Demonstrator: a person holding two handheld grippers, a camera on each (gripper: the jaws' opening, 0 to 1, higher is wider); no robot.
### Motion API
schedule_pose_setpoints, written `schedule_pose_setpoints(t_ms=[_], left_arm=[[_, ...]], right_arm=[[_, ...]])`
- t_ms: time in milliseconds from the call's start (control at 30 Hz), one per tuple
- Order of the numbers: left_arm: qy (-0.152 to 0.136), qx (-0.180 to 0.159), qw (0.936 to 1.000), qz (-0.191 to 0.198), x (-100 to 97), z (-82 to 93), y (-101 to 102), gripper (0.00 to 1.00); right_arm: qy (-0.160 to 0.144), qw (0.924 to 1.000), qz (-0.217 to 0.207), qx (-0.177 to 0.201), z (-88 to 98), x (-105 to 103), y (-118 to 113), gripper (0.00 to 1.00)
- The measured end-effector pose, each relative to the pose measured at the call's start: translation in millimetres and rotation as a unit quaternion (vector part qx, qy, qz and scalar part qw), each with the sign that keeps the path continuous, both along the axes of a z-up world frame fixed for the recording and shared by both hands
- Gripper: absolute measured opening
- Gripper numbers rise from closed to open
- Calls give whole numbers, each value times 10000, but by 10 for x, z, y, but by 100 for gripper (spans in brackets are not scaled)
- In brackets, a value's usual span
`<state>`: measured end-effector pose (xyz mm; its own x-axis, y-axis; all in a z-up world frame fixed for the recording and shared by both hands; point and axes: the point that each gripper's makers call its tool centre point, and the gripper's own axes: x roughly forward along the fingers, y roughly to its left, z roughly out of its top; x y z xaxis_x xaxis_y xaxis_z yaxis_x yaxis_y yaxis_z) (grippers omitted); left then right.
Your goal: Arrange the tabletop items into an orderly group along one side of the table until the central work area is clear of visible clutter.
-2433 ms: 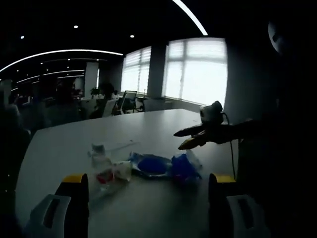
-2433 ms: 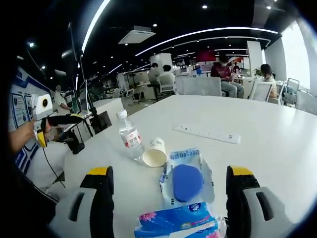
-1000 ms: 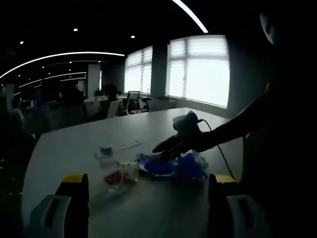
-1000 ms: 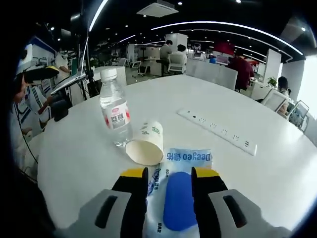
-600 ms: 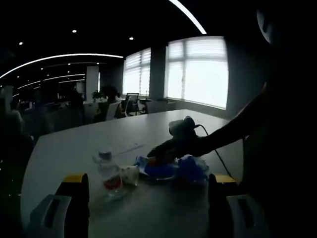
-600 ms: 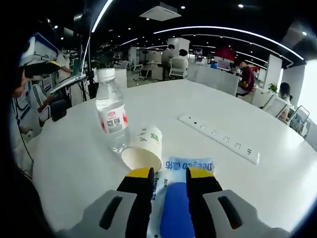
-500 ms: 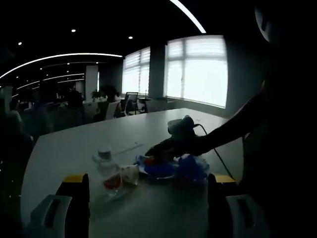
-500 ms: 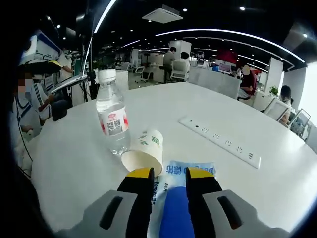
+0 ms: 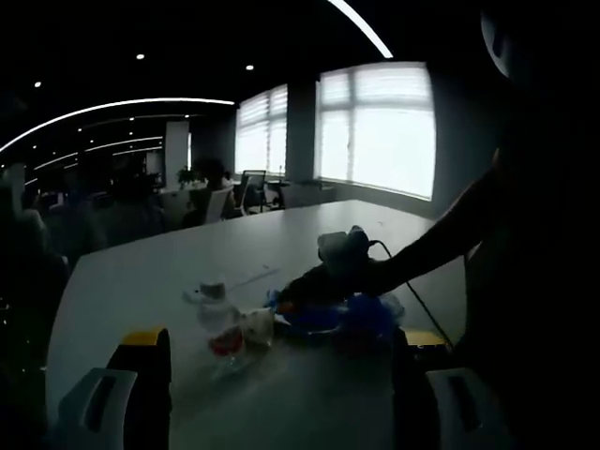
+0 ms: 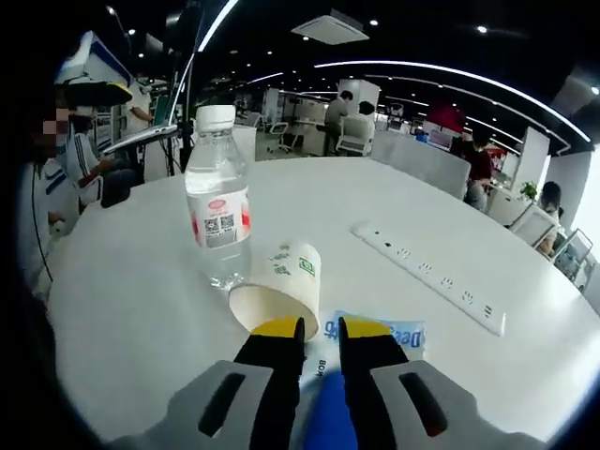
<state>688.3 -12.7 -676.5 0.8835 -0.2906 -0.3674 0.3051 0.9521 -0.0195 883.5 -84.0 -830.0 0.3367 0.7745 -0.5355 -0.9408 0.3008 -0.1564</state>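
In the right gripper view, my right gripper is shut on a wet wipes pack with a blue lid, which lies flat on the white table. Just ahead, a paper cup lies on its side, and a clear water bottle with a red label stands upright to its left. The dim left gripper view shows my left gripper open and low over the near table, holding nothing. Beyond it, the right gripper rests on the wipes pack, beside the bottle, cup and a blue tissue pack.
A white power strip lies farther back on the table to the right. The round table edge curves close on the left. People sit at desks in the background, and one person is near the left edge.
My right gripper's jaws have gone from wide apart to shut on the wipes pack, and its view has moved closer to the cup and bottle. The left gripper stays open.
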Motion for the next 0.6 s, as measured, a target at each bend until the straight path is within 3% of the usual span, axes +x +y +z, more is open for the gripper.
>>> schedule_pose_setpoints(t_ms=[600], left_arm=[[87, 22, 9998, 156, 13, -27, 105, 94]], right_arm=[[-107, 9999, 22, -67, -107, 32, 111, 0]])
